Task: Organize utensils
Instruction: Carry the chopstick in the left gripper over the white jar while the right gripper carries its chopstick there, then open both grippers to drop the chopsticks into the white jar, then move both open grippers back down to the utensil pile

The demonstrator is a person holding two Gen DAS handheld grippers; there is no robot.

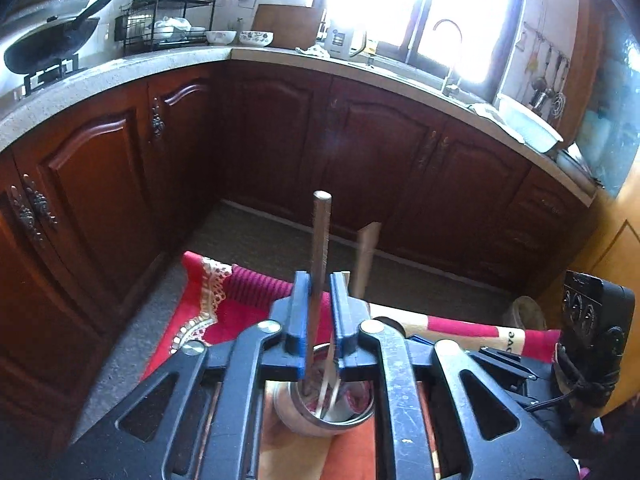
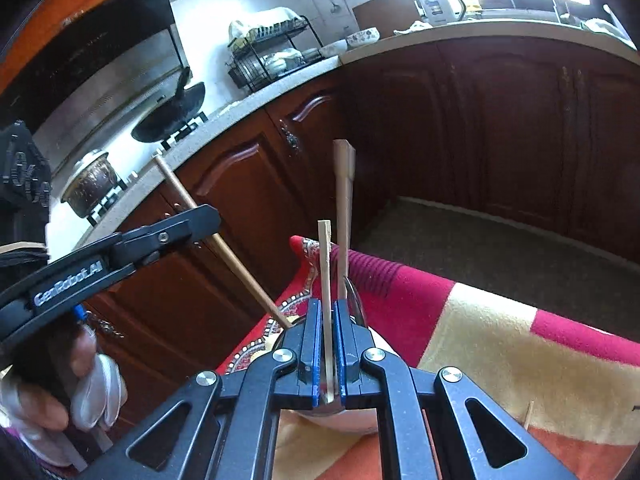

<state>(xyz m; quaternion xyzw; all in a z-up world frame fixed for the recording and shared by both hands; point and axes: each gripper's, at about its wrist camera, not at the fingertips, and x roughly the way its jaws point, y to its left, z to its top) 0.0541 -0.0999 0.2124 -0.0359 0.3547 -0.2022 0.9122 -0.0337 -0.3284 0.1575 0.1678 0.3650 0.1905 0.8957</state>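
My left gripper [image 1: 320, 280] is shut on a brown chopstick [image 1: 321, 240] that stands upright with its lower end in a steel cup [image 1: 324, 412]. The cup holds thin metal utensils and a wooden-handled utensil [image 1: 367, 256]. My right gripper [image 2: 329, 306] is shut on a pale wooden chopstick [image 2: 325, 272], upright over the same cup, whose white underside [image 2: 348, 420] shows below the jaws. In the right wrist view the left gripper [image 2: 200, 216] holds the brown chopstick [image 2: 224, 248] at a slant, and the wooden-handled utensil [image 2: 344, 200] stands just behind my fingers.
The cup sits on a red, cream and orange cloth [image 2: 480, 344]. A small wooden stick end [image 2: 529, 414] lies on the cloth at the right. Dark wooden cabinets [image 1: 360, 140] and a countertop with a wok [image 1: 52, 44] and dish rack [image 1: 168, 16] stand beyond.
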